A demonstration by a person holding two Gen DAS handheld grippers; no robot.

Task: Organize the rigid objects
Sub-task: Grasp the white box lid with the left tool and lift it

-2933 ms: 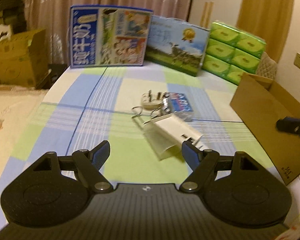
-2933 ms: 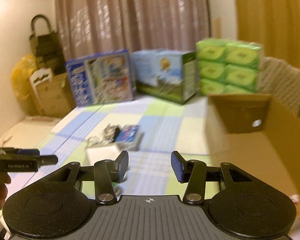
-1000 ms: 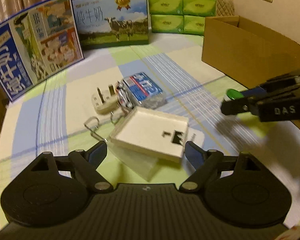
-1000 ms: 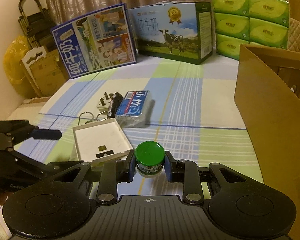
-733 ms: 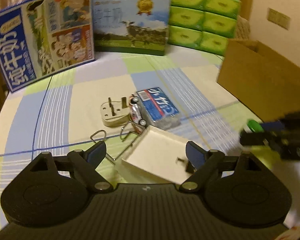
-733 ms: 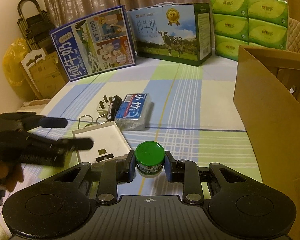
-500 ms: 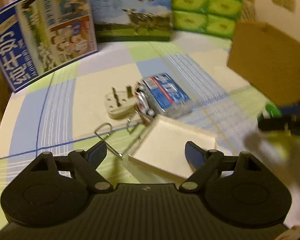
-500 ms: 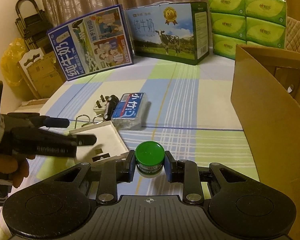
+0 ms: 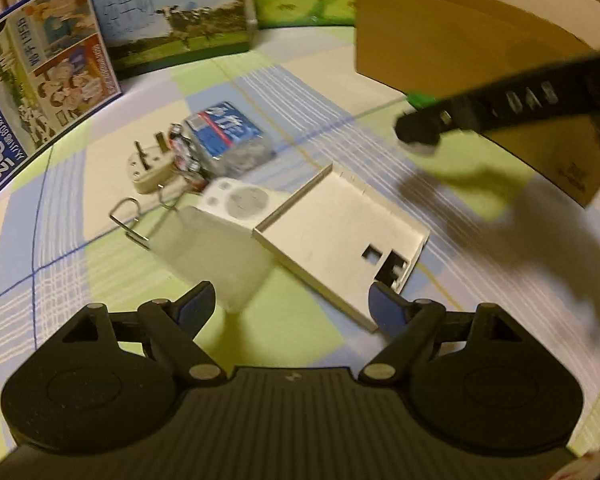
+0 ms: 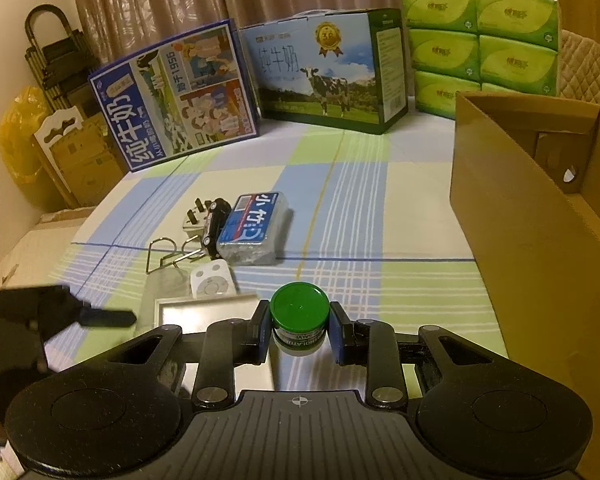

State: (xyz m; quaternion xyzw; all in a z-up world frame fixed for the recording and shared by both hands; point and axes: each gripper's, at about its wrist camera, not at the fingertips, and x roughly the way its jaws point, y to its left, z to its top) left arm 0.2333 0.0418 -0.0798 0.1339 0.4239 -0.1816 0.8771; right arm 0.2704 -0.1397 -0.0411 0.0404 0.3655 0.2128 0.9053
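My right gripper [image 10: 299, 326] is shut on a small green-lidded jar [image 10: 299, 312], held above the checked cloth left of the open cardboard box [image 10: 540, 232]. In the left wrist view the right gripper shows as a dark bar with the jar's green lid [image 9: 422, 100] in front of the box [image 9: 460, 56]. My left gripper [image 9: 292, 304] is open and empty, just above a flat white tray [image 9: 340, 236] and a white remote in a clear sleeve [image 9: 228, 216]. Behind lie a white plug [image 9: 148, 166], a toy car [image 9: 182, 152], a blue card box [image 9: 228, 138] and wire clips [image 9: 130, 220].
Two milk cartons [image 10: 180, 96] [image 10: 328, 72] and stacked green tissue packs [image 10: 480, 36] stand along the far edge of the bed. A yellow bag and cardboard boxes [image 10: 72, 152] stand on the floor at left.
The left gripper has moved closer over the white tray and remote. The right gripper, still shut on the jar, has lifted and moved toward the cardboard box.
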